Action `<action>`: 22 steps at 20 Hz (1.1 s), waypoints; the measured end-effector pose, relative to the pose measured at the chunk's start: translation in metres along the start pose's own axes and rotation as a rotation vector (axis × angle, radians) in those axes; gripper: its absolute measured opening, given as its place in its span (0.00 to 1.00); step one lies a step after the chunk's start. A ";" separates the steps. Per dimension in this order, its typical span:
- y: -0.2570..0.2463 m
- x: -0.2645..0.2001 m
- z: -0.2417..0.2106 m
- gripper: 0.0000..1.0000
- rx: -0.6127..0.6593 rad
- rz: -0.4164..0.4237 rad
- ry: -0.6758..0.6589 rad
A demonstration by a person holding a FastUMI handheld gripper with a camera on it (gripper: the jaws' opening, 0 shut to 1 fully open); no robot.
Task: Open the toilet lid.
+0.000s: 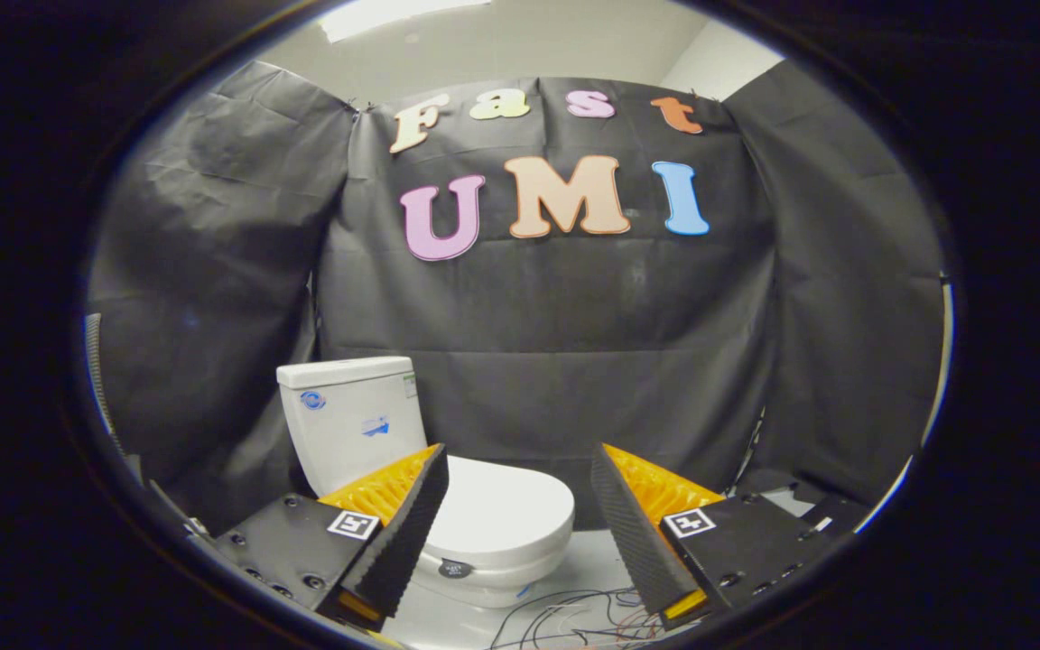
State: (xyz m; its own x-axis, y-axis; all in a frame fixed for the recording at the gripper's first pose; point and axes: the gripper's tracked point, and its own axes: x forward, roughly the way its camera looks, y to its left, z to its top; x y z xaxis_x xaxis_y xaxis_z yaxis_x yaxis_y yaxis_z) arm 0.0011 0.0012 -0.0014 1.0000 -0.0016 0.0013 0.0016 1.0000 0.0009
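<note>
The gripper (515,506) has its fingers spread wide, grasping nothing. The closed, glossy white oval toilet lid (502,510) lies flat just beyond them, nearer the left finger, its long axis running back toward the white cistern (348,420).

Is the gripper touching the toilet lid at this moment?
Apart. In the gripper view the gripper is open, its fingers spread wide, and the closed toilet lid lies beyond them near the tank, neither pad pressing on it.
</note>
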 end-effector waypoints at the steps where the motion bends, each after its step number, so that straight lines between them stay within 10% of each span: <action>1: -0.003 -0.001 0.000 0.98 -0.002 0.000 0.002; 14: 0.035 0.117 -0.037 0.96 0.049 0.087 0.124; 22: 0.058 0.153 -0.116 0.84 0.354 -0.174 0.244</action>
State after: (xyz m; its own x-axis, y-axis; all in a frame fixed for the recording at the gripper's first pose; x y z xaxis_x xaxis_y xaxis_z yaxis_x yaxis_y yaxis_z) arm 0.1539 0.0595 -0.1172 0.9560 -0.1272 -0.2644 0.2117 0.9230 0.3213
